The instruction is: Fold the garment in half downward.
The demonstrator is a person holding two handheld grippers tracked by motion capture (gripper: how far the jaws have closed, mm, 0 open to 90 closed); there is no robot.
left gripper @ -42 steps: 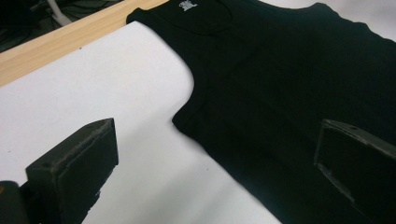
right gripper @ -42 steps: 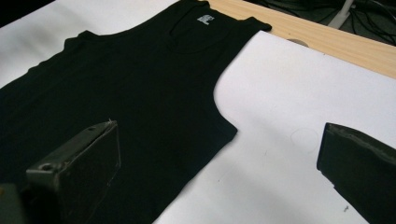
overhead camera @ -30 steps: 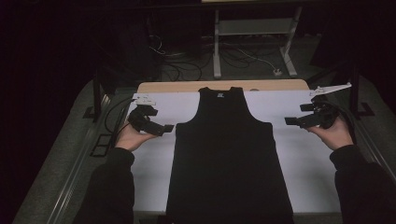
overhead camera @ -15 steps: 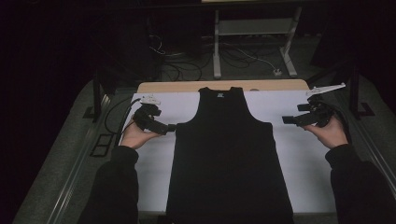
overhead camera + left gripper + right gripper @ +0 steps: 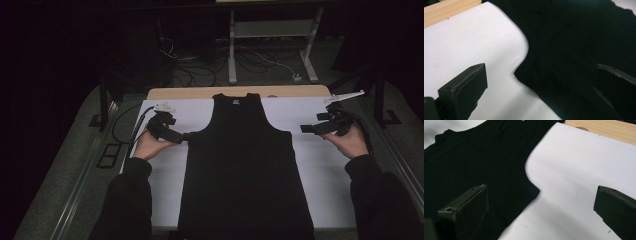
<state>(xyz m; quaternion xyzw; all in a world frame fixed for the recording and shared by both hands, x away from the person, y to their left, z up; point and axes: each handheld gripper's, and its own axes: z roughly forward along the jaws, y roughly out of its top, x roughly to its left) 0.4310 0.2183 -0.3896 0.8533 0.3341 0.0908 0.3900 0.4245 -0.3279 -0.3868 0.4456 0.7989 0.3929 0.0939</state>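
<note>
Fingers of our left gripper and right gripper gape wide, empty, at 9 and 3 o'clock of flat black sleeveless cotton top. Risk we see: shallow bite slips off hem, bunching fabric.

The high view is dim, the room beyond the table's far edge nearly black; only the white table cover catches light. Both gripper views are brighter, with soft shadows under the jaws. The black tank top shows almost no detail, and its edges look slightly soft.
</note>
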